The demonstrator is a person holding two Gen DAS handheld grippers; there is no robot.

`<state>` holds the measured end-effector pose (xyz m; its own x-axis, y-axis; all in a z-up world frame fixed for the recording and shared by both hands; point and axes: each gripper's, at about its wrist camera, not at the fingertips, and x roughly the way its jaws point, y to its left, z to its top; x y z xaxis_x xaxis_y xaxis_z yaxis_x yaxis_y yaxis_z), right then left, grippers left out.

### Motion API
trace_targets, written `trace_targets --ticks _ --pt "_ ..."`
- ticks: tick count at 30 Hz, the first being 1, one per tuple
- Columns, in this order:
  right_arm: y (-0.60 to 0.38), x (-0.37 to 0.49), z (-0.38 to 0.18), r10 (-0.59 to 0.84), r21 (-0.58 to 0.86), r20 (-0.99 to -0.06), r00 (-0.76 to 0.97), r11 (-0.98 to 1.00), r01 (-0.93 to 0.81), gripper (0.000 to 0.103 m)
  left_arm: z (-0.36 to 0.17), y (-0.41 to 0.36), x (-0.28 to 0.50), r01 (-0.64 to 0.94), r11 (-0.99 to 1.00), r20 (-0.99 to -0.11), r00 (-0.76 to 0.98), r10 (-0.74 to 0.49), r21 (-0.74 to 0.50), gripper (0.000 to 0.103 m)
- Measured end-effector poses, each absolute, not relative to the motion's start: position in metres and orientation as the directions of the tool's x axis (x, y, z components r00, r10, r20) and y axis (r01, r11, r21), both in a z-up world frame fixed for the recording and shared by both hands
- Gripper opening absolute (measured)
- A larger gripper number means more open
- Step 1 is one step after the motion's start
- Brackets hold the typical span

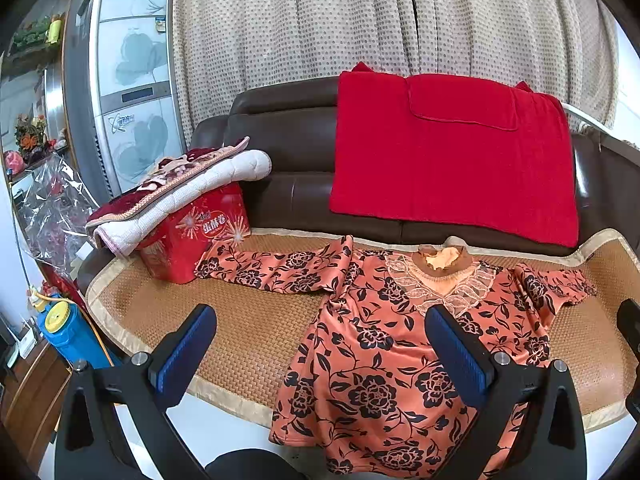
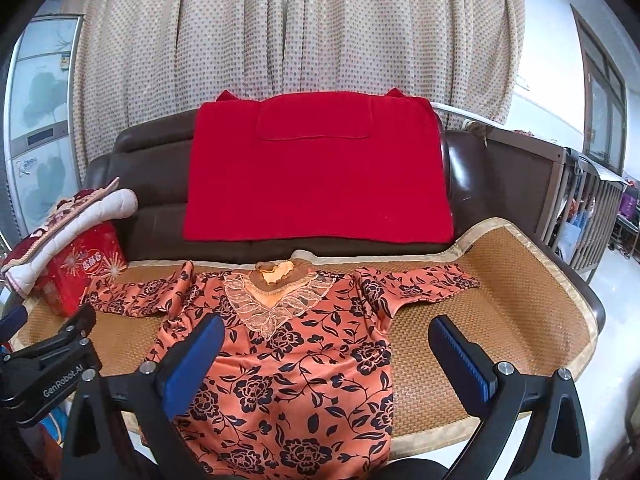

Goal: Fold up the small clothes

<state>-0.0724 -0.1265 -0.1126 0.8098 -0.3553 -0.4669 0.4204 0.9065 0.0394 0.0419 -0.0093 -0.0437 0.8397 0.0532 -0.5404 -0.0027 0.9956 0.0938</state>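
An orange top [image 1: 376, 344] [image 2: 304, 360] with black flower print and a lace V-neck lies spread flat, front up, on a woven mat [image 1: 248, 328] [image 2: 500, 312] over the sofa seat. Both sleeves are stretched out sideways and its hem hangs over the mat's front edge. My left gripper [image 1: 320, 352] hovers open above the top's left side, nothing between its blue pads. My right gripper [image 2: 326, 356] hovers open over the top's middle and right side, also holding nothing. The left gripper's black body [image 2: 44, 364] shows at the left edge of the right wrist view.
A red blanket [image 1: 452, 152] [image 2: 316, 172] drapes the brown sofa back [image 1: 280, 140]. A red box [image 1: 196, 232] [image 2: 80, 268] with a folded quilt [image 1: 180, 192] on top stands at the mat's left end, touching the left sleeve. Fridge [image 1: 128, 80] and blue jug [image 1: 68, 332] at left; crib rail [image 2: 584, 200] at right.
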Motion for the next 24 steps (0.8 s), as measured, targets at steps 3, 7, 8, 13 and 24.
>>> trace_targets --ticks 3,7,8,13,24 --pt "-0.125 -0.071 -0.113 -0.353 0.037 -0.468 0.810 0.908 0.417 0.103 -0.044 -0.009 0.043 -0.002 0.996 -0.541 0.839 0.052 0.093 0.103" --pt "-0.125 -0.067 -0.117 -0.347 0.040 -0.475 0.809 0.909 0.414 0.103 -0.046 -0.010 0.046 -0.003 0.995 -0.541 0.839 0.056 0.099 0.103" --pt "-0.126 -0.065 -0.118 -0.346 0.041 -0.476 0.809 0.910 0.413 0.103 -0.047 -0.011 0.046 -0.004 0.994 -0.540 0.839 0.060 0.105 0.103" --pt "-0.126 -0.059 -0.122 -0.343 0.037 -0.483 0.806 0.911 0.410 0.103 -0.050 -0.013 0.054 -0.001 0.996 -0.549 0.834 0.051 0.090 0.103" --pt "-0.169 -0.017 -0.152 -0.291 0.090 -0.516 0.806 0.917 0.388 0.103 -0.077 -0.034 0.111 0.054 0.998 -0.613 0.790 -0.015 0.045 0.103"
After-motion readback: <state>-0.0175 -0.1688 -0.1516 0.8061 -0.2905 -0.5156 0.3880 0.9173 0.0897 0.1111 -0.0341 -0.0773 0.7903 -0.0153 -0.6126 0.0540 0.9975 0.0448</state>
